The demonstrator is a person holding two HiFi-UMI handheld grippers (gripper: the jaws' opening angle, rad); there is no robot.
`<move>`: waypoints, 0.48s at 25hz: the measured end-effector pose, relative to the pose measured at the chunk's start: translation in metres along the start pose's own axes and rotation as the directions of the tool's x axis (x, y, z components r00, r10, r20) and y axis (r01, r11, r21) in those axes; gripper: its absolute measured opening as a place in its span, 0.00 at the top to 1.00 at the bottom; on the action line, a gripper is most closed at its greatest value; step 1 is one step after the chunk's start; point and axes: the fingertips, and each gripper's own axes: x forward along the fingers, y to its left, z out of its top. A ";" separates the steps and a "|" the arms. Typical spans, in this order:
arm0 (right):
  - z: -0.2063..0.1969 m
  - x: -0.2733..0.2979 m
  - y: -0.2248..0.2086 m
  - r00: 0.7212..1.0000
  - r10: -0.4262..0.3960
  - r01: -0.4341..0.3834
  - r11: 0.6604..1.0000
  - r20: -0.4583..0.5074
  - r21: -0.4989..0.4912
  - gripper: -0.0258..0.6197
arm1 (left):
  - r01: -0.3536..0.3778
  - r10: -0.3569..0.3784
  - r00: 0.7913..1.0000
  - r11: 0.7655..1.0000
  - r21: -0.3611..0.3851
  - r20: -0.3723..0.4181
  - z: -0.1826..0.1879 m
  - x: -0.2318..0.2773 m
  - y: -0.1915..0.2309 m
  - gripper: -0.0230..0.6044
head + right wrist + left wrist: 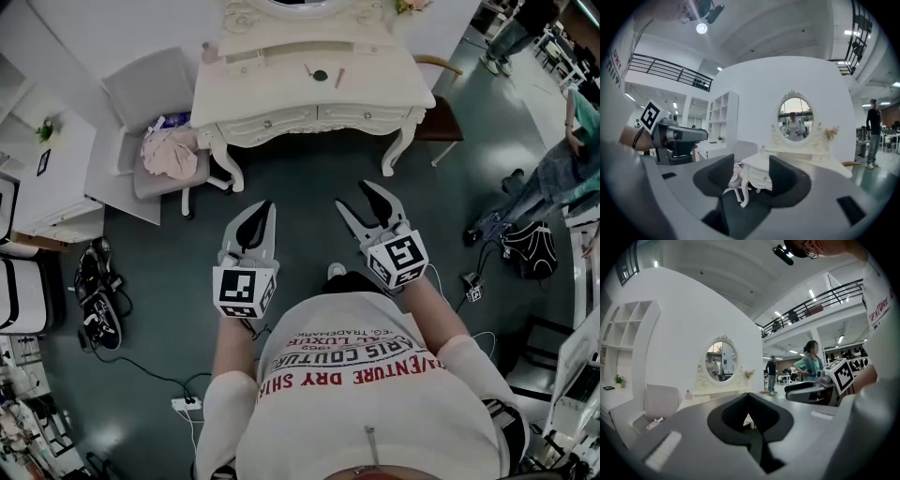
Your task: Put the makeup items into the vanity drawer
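Left tool (264,207) pressed together, right tool (352,194) spread; both empty, held over the floor (300,202) short of the vanity bench (272,89).

Left tool's jaws meet at the tips. Right tool's jaws stand well apart, and only the far-off bench shows through the gap. Both are held out in front of the person's white shirt (366,403), well apart from the bench. The makeup items lie on the bench top: a small dark round piece (320,75), a pink stick (339,77) just beside it, and a thin stick (307,70) on its other side. The drawer fronts (272,122) under the top look closed. A grey chair (155,94) beside the bench carries a pink cloth (169,152).
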 end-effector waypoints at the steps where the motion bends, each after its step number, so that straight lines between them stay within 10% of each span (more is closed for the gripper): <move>1: -0.002 0.004 -0.001 1.000 0.007 -0.007 1.000 -0.009 -0.001 0.64 | -0.006 0.006 1.000 1.000 -0.003 -0.002 -0.001 0.002 0.004 0.95; 12: -0.021 0.082 -0.046 0.996 0.078 -0.078 0.997 -0.046 0.004 0.64 | -0.058 0.058 0.998 0.998 -0.013 -0.034 -0.019 0.067 0.053 0.95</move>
